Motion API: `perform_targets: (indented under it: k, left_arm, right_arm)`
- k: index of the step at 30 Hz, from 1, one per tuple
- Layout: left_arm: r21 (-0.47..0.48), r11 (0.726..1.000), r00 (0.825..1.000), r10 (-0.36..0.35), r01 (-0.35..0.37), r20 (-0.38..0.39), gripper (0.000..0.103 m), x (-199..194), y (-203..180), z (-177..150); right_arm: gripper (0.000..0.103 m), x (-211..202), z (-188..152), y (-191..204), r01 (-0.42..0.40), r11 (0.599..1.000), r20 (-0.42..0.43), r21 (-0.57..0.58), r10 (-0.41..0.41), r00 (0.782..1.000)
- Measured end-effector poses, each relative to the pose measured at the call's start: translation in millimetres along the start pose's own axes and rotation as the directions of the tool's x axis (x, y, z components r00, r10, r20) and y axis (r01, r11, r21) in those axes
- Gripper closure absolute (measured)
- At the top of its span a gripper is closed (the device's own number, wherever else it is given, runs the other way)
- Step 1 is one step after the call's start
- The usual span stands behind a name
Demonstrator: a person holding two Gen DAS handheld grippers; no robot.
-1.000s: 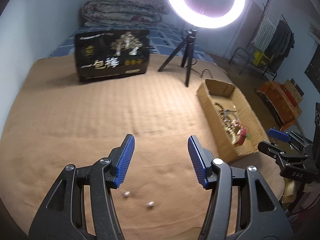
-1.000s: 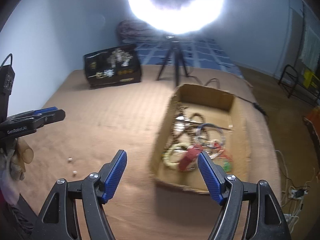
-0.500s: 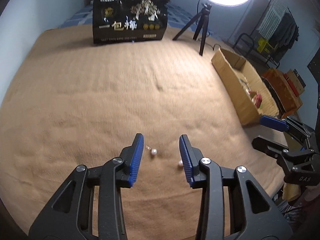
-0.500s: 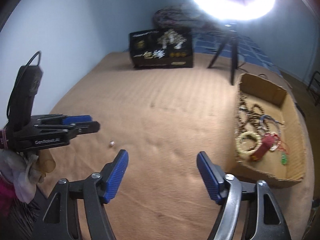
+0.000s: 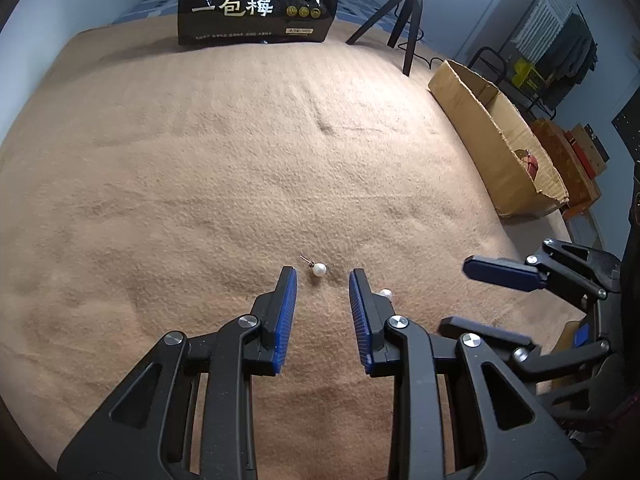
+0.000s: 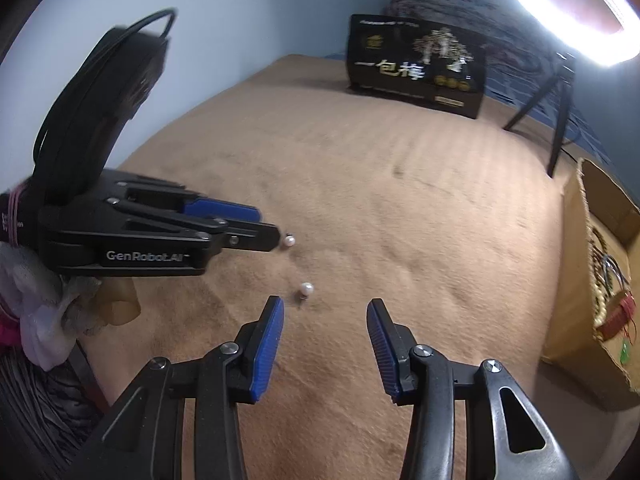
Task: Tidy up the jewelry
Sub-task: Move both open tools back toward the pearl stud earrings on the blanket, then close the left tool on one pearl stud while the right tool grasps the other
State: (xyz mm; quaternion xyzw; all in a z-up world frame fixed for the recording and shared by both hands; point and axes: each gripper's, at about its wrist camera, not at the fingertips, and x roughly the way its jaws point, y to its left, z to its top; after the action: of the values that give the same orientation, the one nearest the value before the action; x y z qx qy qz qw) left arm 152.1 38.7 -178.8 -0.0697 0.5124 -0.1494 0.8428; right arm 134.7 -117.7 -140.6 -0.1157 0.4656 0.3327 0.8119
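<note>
Two pearl stud earrings lie on the brown blanket (image 5: pixel 192 168). One pearl earring (image 5: pixel 319 269) rests just ahead of my left gripper (image 5: pixel 322 280), level with the gap between its tips; the jaws are closing and no pad touches it. The second pearl earring (image 6: pixel 306 289) lies just ahead of my right gripper (image 6: pixel 326 308), nearer the left finger; these jaws are closing too, with nothing between them. That second pearl (image 5: pixel 385 293) peeks out beside the left gripper's right finger. A cardboard box (image 6: pixel 580 280) at the right holds bracelets and bead strings.
A black snack bag (image 5: pixel 256 4) stands at the blanket's far edge, beside a tripod (image 5: pixel 408 20) with a ring light (image 6: pixel 560 8). The two grippers sit close together, the right gripper (image 5: pixel 454 296) just right of the left. Clothes racks and boxes stand beyond the bed.
Both grippers have come down toward the blanket and narrowed. The left closed in on one pearl. The right swung leftward from the cardboard box to the other pearl.
</note>
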Motion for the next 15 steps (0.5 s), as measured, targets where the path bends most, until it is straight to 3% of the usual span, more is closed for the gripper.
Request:
perform_targets:
  k: [4,15]
  left_arm:
    - [0.015,1.0,1.0,0.003,-0.003,-0.015,0.082,6.7,-0.8,-0.6]
    - [0.043,0.999,0.999,0.018,-0.016,-0.034,0.082,22.1,-2.9,0.4]
  right_arm:
    - [0.061,9.3,0.1,3.0,-0.004,1.0,-0.015,-0.012,0.004,1.0]
    - [0.064,24.0,3.9,0.7,-0.032,0.999,-0.038,-0.011,0.031,0.999]
